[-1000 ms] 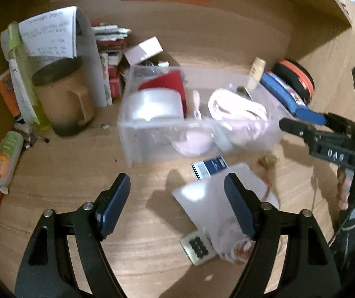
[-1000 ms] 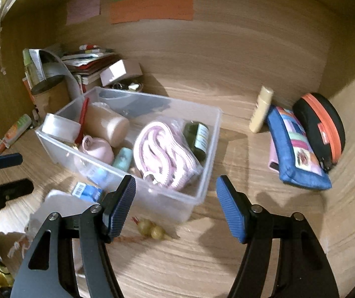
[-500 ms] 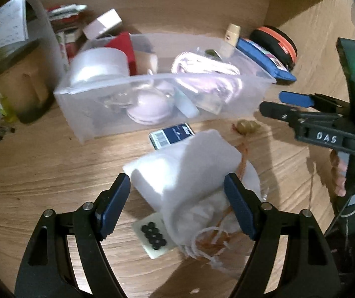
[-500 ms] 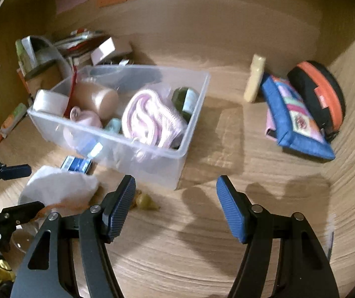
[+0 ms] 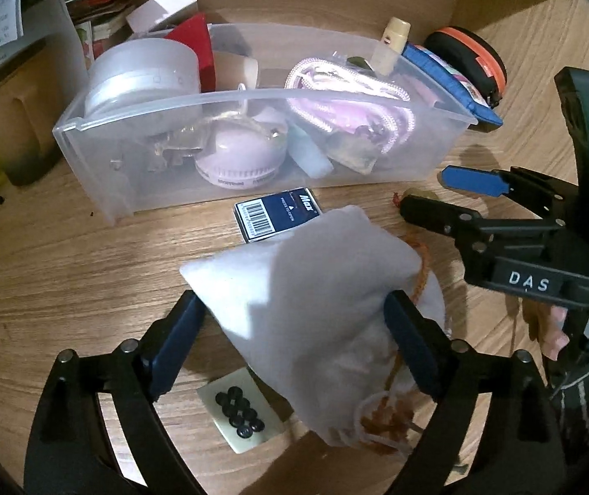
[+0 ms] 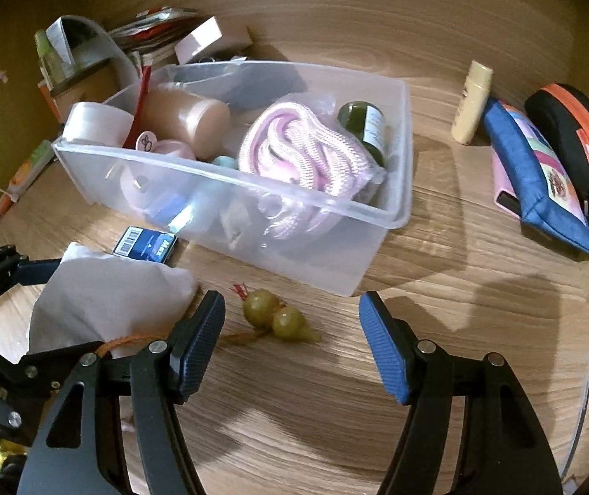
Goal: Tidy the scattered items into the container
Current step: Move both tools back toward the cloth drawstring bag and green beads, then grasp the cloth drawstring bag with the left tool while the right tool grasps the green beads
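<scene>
A white cloth pouch (image 5: 307, 288) with an orange drawstring lies on the wooden table in front of the clear plastic bin (image 5: 88, 132). My left gripper (image 5: 294, 330) straddles the pouch, and its jaws are opening with the pouch between them. A small blue Max box (image 5: 278, 214) sits between pouch and bin. By the left finger lies a card of black dots (image 5: 239, 412). In the right wrist view, my right gripper (image 6: 290, 309) stands open over a green bead charm (image 6: 278, 317) on the table, pads not touching it. The bin (image 6: 397, 144) holds several items.
A cream tube (image 6: 472, 103), a blue zip pouch (image 6: 538, 189) and a black-and-orange case (image 6: 579, 140) lie right of the bin. Papers, a small box and a brown mug (image 5: 14, 123) crowd the back left. The right gripper (image 5: 426, 192) hovers close beside the pouch.
Both grippers have sunk toward the table. The left one has come down around the white pouch with its jaws spread wider. The right one now hangs over the green beads.
</scene>
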`<state>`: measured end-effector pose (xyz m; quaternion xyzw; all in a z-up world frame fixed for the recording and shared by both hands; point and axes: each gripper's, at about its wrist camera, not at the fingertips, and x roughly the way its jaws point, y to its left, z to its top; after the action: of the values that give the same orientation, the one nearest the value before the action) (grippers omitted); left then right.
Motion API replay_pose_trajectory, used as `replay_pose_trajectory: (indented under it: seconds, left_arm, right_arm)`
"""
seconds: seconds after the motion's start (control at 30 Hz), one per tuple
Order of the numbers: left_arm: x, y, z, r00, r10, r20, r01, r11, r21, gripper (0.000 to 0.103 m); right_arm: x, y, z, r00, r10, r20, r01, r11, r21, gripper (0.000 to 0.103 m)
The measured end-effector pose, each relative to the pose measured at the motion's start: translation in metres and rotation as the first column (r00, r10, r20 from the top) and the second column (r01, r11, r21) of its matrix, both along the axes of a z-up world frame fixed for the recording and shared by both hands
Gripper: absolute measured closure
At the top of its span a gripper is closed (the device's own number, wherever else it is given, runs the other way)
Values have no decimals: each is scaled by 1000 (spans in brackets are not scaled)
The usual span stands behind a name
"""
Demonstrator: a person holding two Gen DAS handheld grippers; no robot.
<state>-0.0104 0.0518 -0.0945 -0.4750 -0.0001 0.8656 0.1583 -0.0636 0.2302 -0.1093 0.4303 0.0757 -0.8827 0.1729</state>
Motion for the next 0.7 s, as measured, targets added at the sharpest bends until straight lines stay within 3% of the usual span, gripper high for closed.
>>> replay_pose_trajectory:
  seconds: [0.13, 0.27, 0.47, 0.7]
  left_arm:
    - [-1, 4, 0, 1000, -3, -12, 3, 1000, -15, 12]
    - [1, 9, 0, 999, -34, -28, 33, 999, -23, 23]
    - [3, 13, 1, 997, -67, -44, 65, 997, -45, 34]
    - [8, 15, 3, 995, -66, -78, 62, 997, -55, 50]
  right_arm:
    - [1, -2, -1, 1000, 0, 7, 0, 1000, 12, 41]
    - [-1, -5, -4, 1000, 8, 20, -9, 999, 31, 61]
    - [2, -6, -1, 999, 30, 18, -31, 999, 37, 75]
    - [4, -6, 5, 999, 37, 16, -38, 999, 38, 78]
